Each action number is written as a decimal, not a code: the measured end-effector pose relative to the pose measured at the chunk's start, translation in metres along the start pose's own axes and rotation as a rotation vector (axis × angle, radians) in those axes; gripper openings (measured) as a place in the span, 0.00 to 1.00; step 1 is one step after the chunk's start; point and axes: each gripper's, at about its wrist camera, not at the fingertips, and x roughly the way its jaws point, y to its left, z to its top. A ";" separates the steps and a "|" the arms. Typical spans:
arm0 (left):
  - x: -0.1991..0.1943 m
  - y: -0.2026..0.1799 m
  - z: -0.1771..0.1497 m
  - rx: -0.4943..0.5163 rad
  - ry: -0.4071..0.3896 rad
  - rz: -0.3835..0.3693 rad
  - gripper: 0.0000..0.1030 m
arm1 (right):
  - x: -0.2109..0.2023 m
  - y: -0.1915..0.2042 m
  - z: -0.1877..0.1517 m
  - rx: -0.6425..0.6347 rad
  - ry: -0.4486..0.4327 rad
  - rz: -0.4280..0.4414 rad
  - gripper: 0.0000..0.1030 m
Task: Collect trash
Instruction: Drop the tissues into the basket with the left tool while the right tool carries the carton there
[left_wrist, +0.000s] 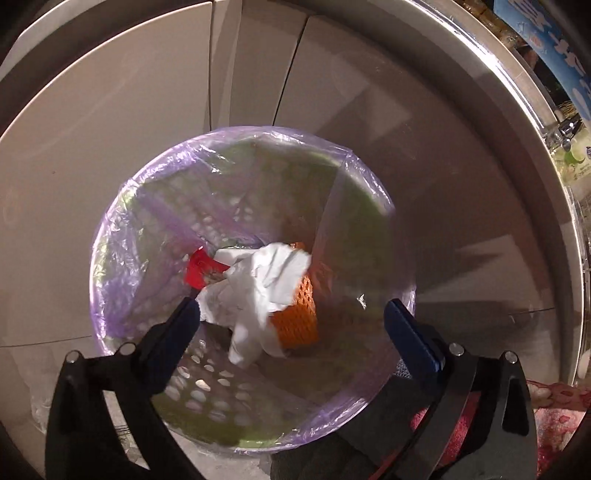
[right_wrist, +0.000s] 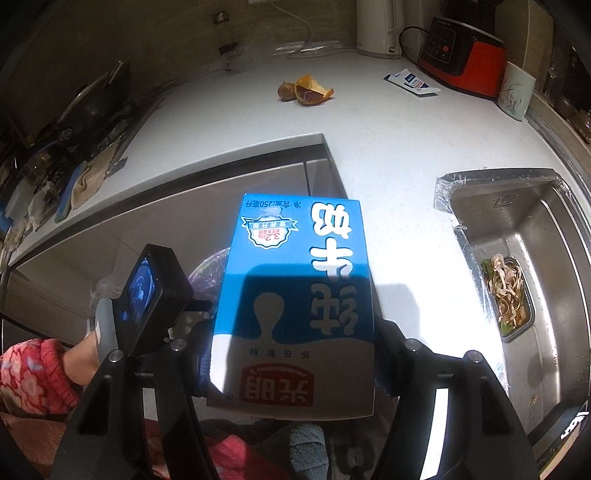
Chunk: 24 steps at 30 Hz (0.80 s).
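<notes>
Milk carton (right_wrist: 295, 302), clenched in the right claw (right_wrist: 291, 365) above the tabletop (right_wrist: 399, 155) edge, may miss the bin (left_wrist: 122, 236) under the released left claw (left_wrist: 291, 317) if dropped early.

We see a white table (right_wrist: 391, 155). Directly on it: orange peel (right_wrist: 312, 90) beside a round brownish item (right_wrist: 287, 91), a blue-white packet (right_wrist: 410, 83), a red-black appliance (right_wrist: 463, 51), a white kettle (right_wrist: 376, 27), a pale cup (right_wrist: 515, 90). Steel sink (right_wrist: 495, 206) set into it.
</notes>
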 end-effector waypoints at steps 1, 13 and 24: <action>-0.001 -0.001 0.001 0.006 0.004 0.003 0.93 | 0.001 0.001 -0.001 0.000 0.002 0.001 0.63; -0.107 -0.005 -0.009 -0.046 -0.161 0.092 0.93 | 0.067 0.030 -0.015 -0.135 0.113 0.036 0.64; -0.168 0.004 -0.027 -0.123 -0.246 0.195 0.93 | 0.153 0.067 -0.036 -0.287 0.264 0.088 0.64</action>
